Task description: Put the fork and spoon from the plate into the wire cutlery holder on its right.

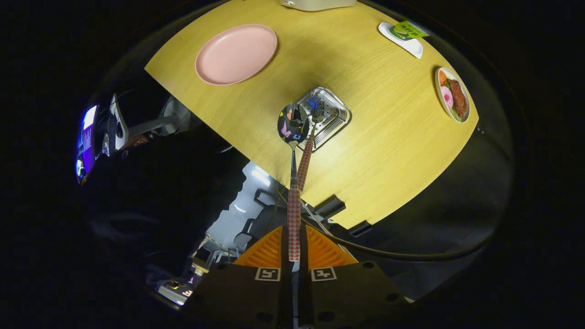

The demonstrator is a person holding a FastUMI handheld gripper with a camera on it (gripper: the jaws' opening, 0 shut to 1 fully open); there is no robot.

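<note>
I look straight down on the wooden table. My gripper is shut on the red-checked handle of the spoon, which hangs bowl-down beyond the fingers, just over the left rim of the wire cutlery holder. The fork stands in the holder, tines down, with its checked handle pointing up at me beside the spoon's neck. The pink plate lies bare, left of and beyond the holder.
A small plate of food sits at the table's right edge. A white dish with a green packet lies far right, a white object at the back. A person in dark clothes stands left. A cable runs below.
</note>
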